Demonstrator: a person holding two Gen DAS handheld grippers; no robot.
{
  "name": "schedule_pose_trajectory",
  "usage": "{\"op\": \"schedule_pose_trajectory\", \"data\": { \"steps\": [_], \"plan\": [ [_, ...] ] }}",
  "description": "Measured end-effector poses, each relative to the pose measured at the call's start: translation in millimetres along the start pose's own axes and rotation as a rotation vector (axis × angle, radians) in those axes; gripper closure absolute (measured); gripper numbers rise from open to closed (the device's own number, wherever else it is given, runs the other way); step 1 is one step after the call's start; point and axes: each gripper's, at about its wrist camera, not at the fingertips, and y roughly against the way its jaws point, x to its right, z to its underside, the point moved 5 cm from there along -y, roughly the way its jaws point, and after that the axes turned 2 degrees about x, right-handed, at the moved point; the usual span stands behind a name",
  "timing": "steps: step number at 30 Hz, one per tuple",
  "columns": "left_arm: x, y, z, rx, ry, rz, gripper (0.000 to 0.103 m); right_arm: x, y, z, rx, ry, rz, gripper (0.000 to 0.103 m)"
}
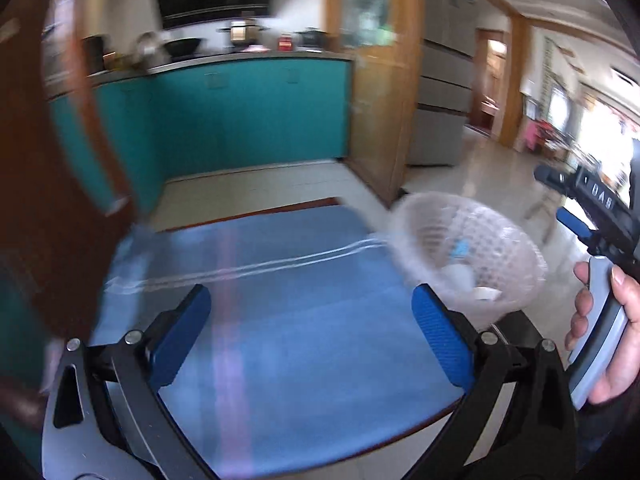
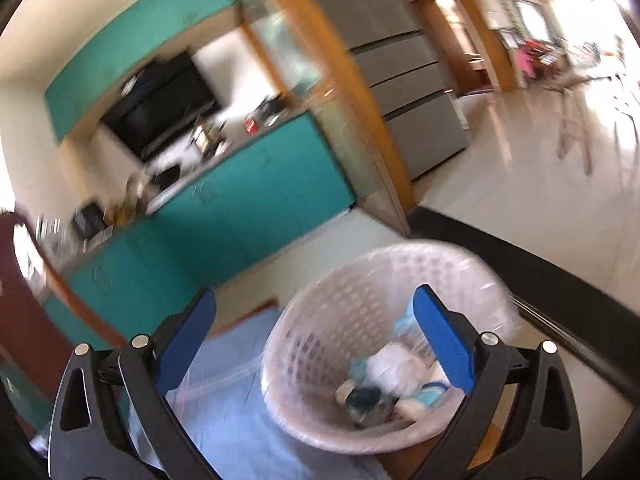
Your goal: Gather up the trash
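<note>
A pale perforated plastic trash basket stands at the right edge of a table with a blue cloth. It holds white and light blue scraps. My left gripper is open and empty above the cloth, left of the basket. My right gripper is open and empty above the basket, its right finger over the basket's mouth. The right gripper also shows in the left wrist view, held by a hand at the far right. Both views are blurred by motion.
Teal kitchen cabinets with a counter of pots stand behind the table. A wooden door frame and a grey refrigerator are to the right. A dark red-brown chair back rises at the left. The floor is pale tile.
</note>
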Motion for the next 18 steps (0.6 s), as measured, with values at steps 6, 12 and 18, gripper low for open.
{"op": "schedule_pose_trajectory", "data": {
  "steps": [6, 12, 18],
  "plan": [
    [-75.9, 32.7, 28.6, 0.006, 0.139, -0.128, 0.003, -86.5, -9.2, 54.5, -0.126, 0.258, -0.074, 0.006],
    [-103.7, 25.2, 40.2, 0.007, 0.208, -0.186, 0.003, -148.3, -3.4, 116.3, -0.202, 0.472, -0.130, 0.004],
    [-91.7, 18.4, 47.2, -0.043, 0.222, -0.144, 0.003, -161.8, -6.6, 130.6, -0.228, 0.508, -0.132, 0.004]
  ]
}}
